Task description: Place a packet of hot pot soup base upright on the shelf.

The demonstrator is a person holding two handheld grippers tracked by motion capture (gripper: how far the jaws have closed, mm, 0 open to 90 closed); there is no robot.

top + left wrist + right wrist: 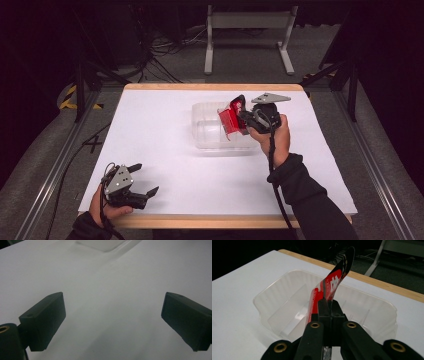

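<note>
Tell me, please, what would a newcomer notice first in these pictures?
The bright red, flat plastic packet stands out, pinched in the shut right claw above the clear plastic tray with compartments at the far middle of the white table. The left claw rests open near the front left edge, holding nothing.

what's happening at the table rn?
A person works two handheld grippers. The right gripper is shut on a red packet, holding it over a clear plastic tray on the white table; the packet isn't released yet. The left gripper sits open near the table's front edge, holding nothing.
</note>
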